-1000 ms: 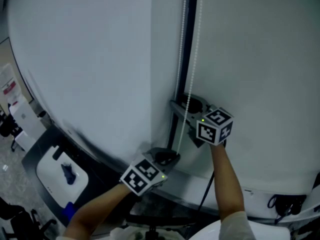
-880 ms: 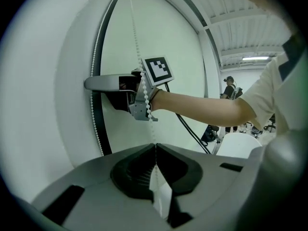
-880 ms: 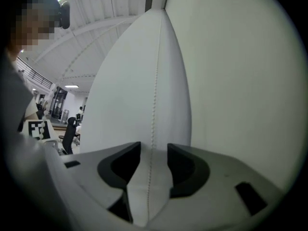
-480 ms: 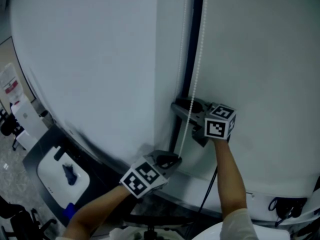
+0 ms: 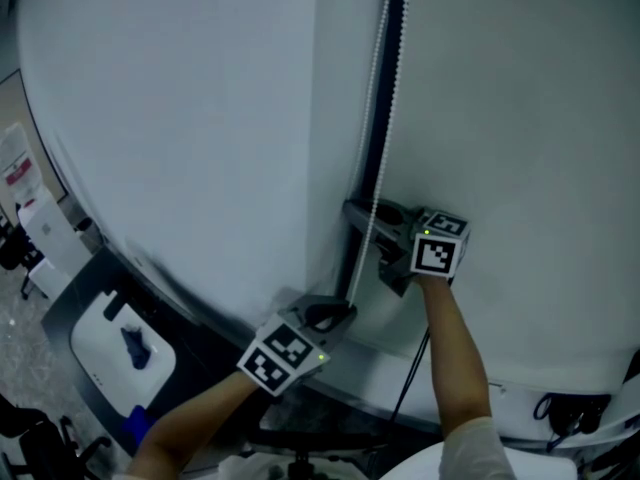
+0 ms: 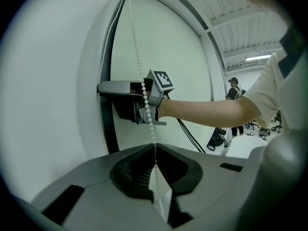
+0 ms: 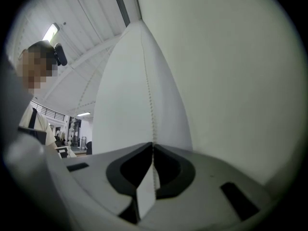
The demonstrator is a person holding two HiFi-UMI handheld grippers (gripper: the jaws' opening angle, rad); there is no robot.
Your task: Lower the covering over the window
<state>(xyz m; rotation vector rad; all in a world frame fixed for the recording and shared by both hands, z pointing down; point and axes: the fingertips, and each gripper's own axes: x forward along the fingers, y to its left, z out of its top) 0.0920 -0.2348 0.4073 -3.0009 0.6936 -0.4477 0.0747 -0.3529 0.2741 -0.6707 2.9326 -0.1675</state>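
Note:
A white bead chain [image 5: 375, 118] hangs beside a dark window frame strip [image 5: 383, 158], between white roller blind panels [image 5: 180, 118]. My left gripper [image 5: 335, 314] is shut on the chain's lower part; in the left gripper view the chain [image 6: 144, 100] runs down into its jaws [image 6: 155, 149]. My right gripper [image 5: 366, 218] is higher on the same chain, with jaws closing. In the right gripper view the chain [image 7: 150, 105] enters its jaws [image 7: 153, 146], which meet on it. The left gripper view shows the right gripper [image 6: 103, 87] from the side.
A dark desk with a white device [image 5: 120, 343] stands at the lower left. A black cable [image 5: 410, 388] hangs under the right forearm, and more cables [image 5: 560, 405] lie at the lower right. A person [image 6: 234, 88] stands far off in the room.
My right gripper's jaws have come together on the bead chain, at a spot slightly higher than a second ago. The left gripper has kept its hold and barely moved.

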